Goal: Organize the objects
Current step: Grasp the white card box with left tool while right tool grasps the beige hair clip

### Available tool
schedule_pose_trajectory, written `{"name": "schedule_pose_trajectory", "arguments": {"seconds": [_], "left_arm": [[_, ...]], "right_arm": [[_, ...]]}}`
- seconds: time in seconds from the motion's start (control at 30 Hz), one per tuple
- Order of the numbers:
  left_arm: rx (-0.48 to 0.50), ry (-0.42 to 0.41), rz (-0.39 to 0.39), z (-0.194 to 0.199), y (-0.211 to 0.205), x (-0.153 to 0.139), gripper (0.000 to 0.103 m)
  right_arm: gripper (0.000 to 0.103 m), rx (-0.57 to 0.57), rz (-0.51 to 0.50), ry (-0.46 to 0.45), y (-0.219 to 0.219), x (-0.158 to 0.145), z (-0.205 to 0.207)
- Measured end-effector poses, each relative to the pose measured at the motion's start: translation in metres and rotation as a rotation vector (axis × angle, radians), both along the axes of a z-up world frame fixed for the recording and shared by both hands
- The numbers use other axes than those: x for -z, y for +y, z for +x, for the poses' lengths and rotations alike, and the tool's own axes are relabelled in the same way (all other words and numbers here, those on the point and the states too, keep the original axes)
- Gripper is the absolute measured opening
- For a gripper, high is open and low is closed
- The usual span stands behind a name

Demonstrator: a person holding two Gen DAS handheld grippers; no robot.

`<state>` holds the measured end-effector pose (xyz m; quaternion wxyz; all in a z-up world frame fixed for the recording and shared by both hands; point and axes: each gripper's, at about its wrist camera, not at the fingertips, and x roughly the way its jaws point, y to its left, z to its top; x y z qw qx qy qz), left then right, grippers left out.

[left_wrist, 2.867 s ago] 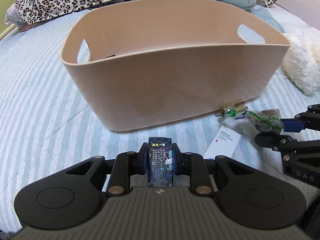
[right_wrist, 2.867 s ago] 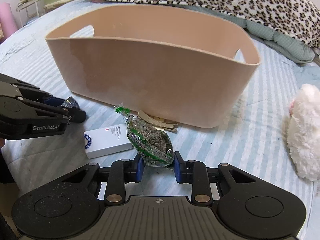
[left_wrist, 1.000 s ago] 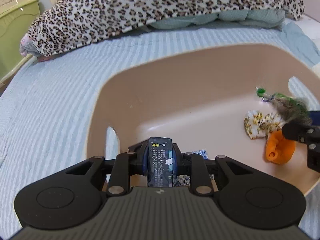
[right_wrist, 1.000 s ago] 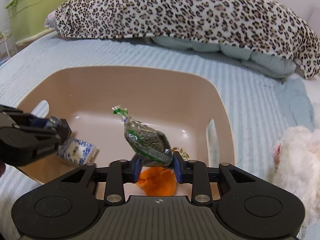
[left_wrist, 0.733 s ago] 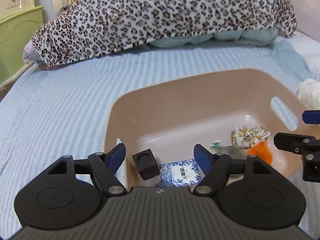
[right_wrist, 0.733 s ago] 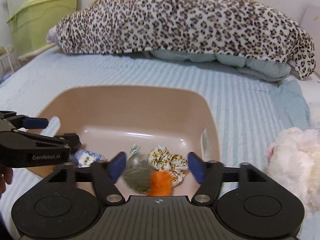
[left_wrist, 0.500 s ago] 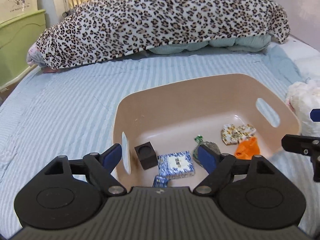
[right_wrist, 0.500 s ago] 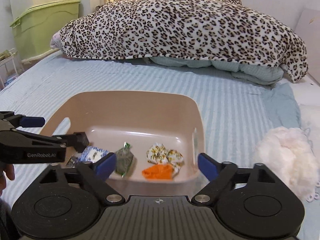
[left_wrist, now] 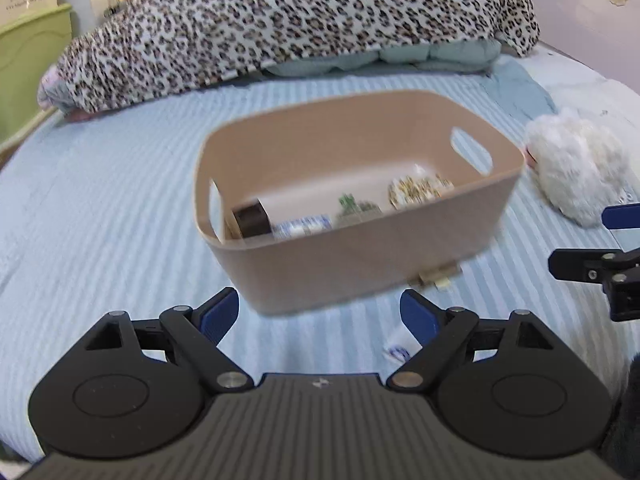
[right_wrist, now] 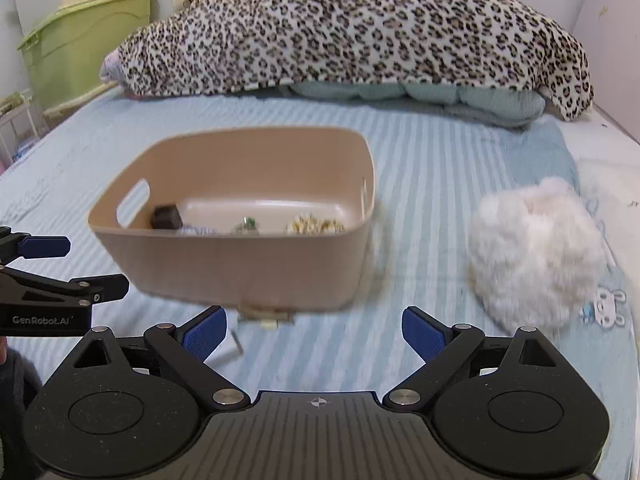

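A tan plastic basket stands on the striped bed. Inside it lie a dark cube, a blue-patterned packet, a green herb bag and a floral scrunchie. A beige clip and a white card box lie on the bed at the basket's near side. My left gripper is open and empty, back from the basket. My right gripper is open and empty too.
A white fluffy plush lies right of the basket. A leopard-print duvet fills the back of the bed. A green storage bin stands at the far left.
Both grippers opened over the basket, dropped the small patterned box and the herb bag into it, then drew back and lower. The basket now looks smaller and farther.
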<state>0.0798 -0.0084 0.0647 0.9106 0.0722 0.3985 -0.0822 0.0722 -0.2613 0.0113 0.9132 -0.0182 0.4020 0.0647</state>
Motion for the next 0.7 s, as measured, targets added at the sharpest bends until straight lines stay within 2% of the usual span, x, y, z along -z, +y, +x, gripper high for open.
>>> {"name": "schedule_pose_trajectory", "arguments": {"seconds": [0.33, 0.7], "left_arm": [[0.019, 0.107, 0.001, -0.009, -0.015, 0.047, 0.088], [0.073, 0.146, 0.002, 0.001, -0.038, 0.086, 0.088]], "right_arm": [[0.096, 0.016, -0.003, 0.075, -0.007, 0.034, -0.008], [0.096, 0.017, -0.016, 0.157, -0.008, 0.064, 0.003]]}}
